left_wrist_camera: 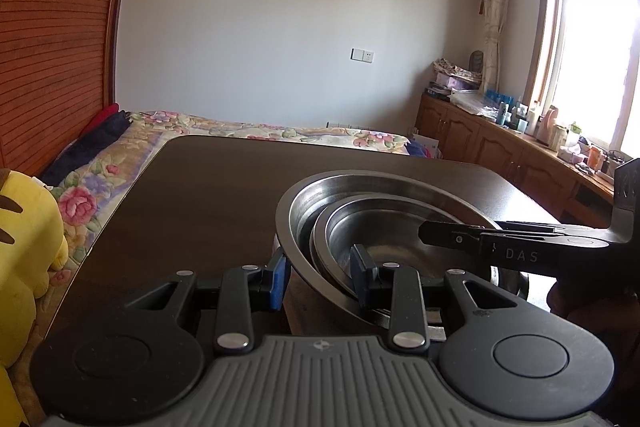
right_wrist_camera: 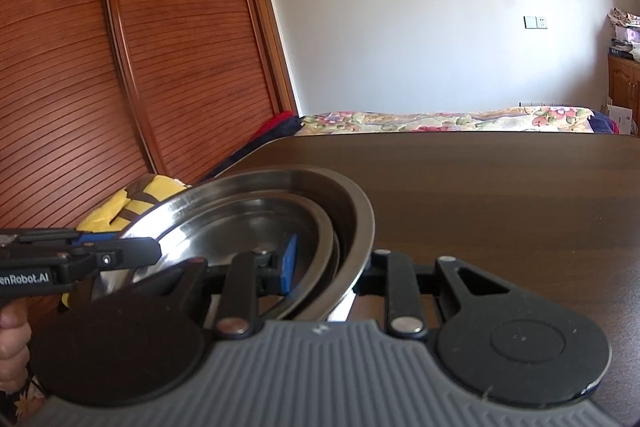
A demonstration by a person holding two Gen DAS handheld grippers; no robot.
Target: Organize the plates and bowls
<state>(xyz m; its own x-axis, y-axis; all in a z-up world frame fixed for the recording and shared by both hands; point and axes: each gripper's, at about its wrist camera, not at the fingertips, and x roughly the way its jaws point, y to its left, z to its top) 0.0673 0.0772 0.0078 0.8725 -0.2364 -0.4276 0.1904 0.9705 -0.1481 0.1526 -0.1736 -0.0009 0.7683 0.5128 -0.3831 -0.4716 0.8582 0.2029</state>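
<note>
Both grippers, left [left_wrist_camera: 320, 277] and right [right_wrist_camera: 332, 267], apparently pinch the bowls' [left_wrist_camera: 384, 211] rim at 6 o'clock, above the bench [left_wrist_camera: 224, 195].

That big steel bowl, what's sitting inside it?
Inside the big steel bowl sits a smaller steel plate, nested off-centre toward one side. The left gripper and right gripper straddle the rims. Anything beneath the plate is covered.

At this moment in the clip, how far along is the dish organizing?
Done: smaller steel dishes already sit nested inside the large steel bowl. In hand: the left tool and right tool each straddle the stack's rim, tilting it above the dark table. Left: setting it down; no other dishes show.
</note>
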